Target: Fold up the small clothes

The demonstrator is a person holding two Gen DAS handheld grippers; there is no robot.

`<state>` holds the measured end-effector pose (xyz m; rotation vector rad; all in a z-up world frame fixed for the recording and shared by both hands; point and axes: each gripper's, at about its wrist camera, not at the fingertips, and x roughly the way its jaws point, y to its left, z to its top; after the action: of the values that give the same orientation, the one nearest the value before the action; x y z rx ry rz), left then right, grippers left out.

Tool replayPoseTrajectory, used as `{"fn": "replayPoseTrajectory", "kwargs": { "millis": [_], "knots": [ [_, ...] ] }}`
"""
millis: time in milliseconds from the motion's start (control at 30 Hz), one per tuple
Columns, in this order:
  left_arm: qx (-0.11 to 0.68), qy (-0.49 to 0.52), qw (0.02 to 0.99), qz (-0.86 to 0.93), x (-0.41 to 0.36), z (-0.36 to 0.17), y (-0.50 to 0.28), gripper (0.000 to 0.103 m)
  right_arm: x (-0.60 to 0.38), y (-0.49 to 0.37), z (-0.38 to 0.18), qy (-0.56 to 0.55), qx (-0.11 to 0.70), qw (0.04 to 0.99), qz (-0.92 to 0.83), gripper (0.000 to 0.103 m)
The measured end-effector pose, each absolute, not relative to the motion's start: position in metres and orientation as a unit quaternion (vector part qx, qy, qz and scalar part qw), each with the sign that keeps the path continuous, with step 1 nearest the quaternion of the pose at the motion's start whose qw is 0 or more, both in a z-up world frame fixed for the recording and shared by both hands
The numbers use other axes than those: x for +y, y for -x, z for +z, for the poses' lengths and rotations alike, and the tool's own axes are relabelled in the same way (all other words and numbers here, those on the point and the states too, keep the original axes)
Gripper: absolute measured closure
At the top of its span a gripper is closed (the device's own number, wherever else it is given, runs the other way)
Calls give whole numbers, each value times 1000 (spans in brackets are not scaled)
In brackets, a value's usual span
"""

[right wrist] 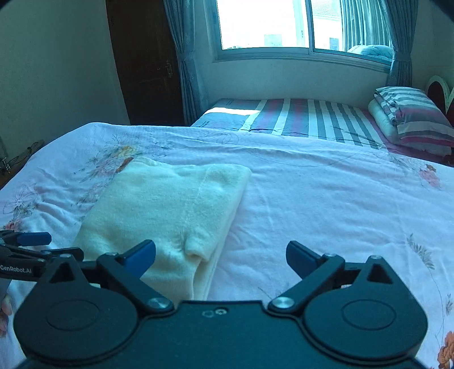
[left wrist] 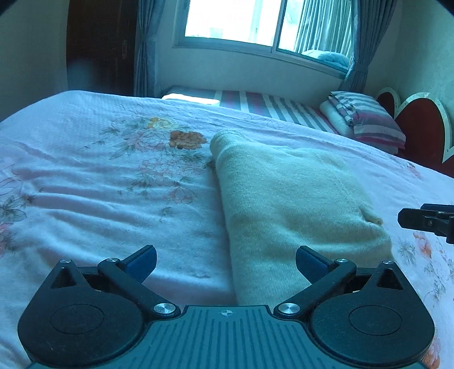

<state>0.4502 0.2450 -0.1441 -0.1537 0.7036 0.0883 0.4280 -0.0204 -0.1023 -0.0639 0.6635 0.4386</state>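
One garment [right wrist: 170,210], cream knit, lies folded into a long thick rectangle on the bed [right wrist: 326,198], running from about 6 toward 12 o'clock in the left wrist view and sitting at 10 to 11 o'clock of the right wrist view. A small cuff or sleeve end pokes out at its near right corner. Left gripper [left wrist: 226,262]: fingers spread wide, holding nothing, straddling the near left edge of the garment. Right gripper [right wrist: 221,257]: fingers also wide apart and empty, over bare sheet just right of the garment's near corner.

Risks, as judgement only. The stack looks thick and soft, so a pinch on the near edge may catch only the top layer and peel the fold apart. The loose cuff could snag on a finger and drag the corner out of line. The pink floral sheet is wrinkled and loose beneath; fingers closing low may grab sheet with the knit and pull both. The two grippers are near each other at the near end, so they could collide if both go for that corner. If another fold is meant, uneven lift between sides would skew it.

Further out: striped bedding [right wrist: 312,116] and a folded pile [right wrist: 411,116] at 1 to 2 o'clock, window [right wrist: 283,25] at 12.
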Motion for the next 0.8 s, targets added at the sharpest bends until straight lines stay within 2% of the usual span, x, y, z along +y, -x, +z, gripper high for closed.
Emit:
{"fn": "replayPoseTrajectory", "kwargs": {
  "millis": [233,400,800],
  "knots": [
    [320,72,943,60,232,-145,-409,0,-29,-389,-115,42,341,917,205,4],
    [321,93,941,57,217,-126,-365,0,-42,-341,-98,40,328,922,202,12],
    [258,77,962,40,176,-40,-158,0,-71,-132,-18,36,240,951,189,16]
  ]
}}
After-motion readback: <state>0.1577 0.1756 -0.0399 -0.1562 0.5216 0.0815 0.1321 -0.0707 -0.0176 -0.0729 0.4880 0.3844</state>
